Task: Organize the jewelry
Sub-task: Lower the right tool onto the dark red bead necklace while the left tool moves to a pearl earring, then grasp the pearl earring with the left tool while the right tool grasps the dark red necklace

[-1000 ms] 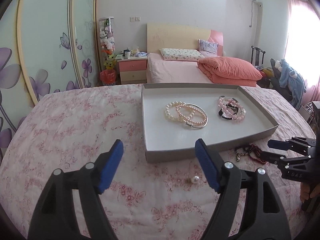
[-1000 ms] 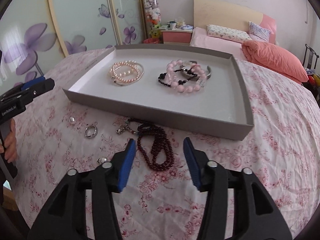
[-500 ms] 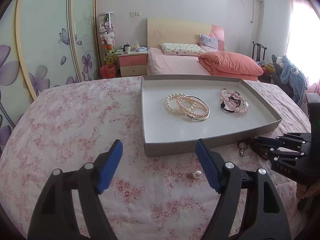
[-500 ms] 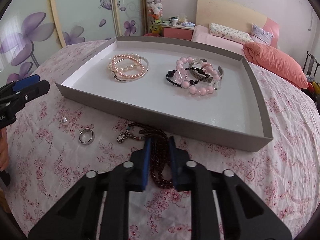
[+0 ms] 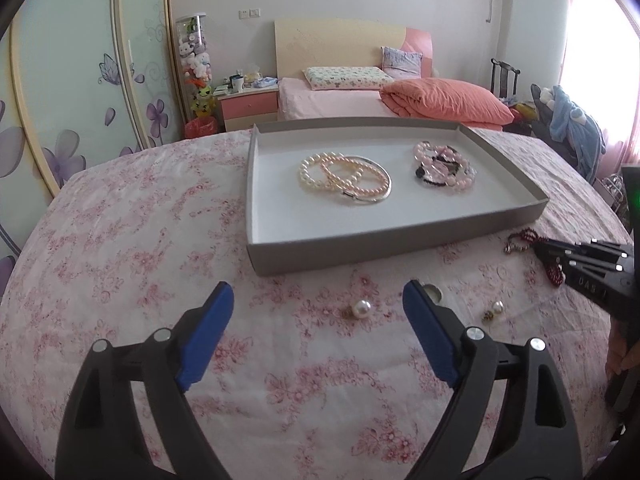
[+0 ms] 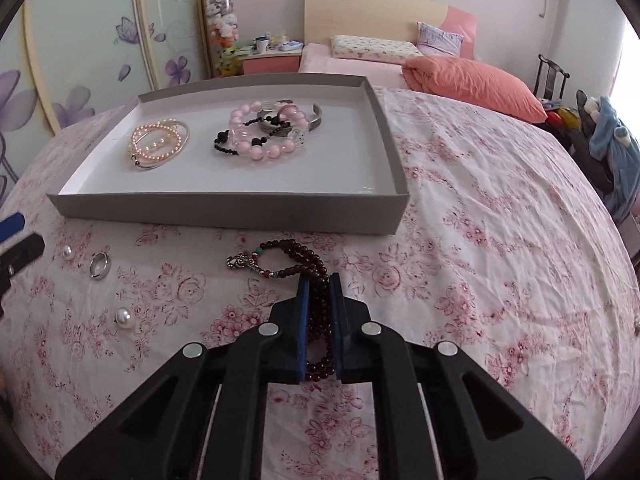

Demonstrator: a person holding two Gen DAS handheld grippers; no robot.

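A grey tray (image 5: 360, 248) (image 6: 224, 208) on the floral cloth holds pearl bracelets (image 5: 344, 176) (image 6: 158, 142) and pink bead bracelets (image 5: 444, 166) (image 6: 268, 132). In front of the tray my right gripper (image 6: 319, 282) (image 5: 560, 252) is shut on a dark red bead bracelet (image 6: 304, 256) (image 5: 520, 236) that still lies on the cloth. My left gripper (image 5: 318, 292) hovers low over the cloth with its jaws opening and nothing gripped. A pearl earring (image 5: 362, 307) (image 6: 67, 252) lies just ahead of the left gripper. A second pearl earring (image 5: 496, 307) (image 6: 123, 316) and a silver ring (image 6: 99, 266) lie nearby.
The cloth-covered surface curves away at the left and right. Behind it stand a bed with an orange quilt (image 5: 444, 100), a pink nightstand (image 5: 248, 108), flowered wardrobe doors (image 5: 80, 120) and a chair with blue clothes (image 5: 576, 128). A hand (image 5: 620, 352) holds the right gripper.
The right gripper closed on the dark red bracelet. The left gripper came forward and lower over the cloth, bringing the pearl earrings and ring nearer, and its jaws spread wider.
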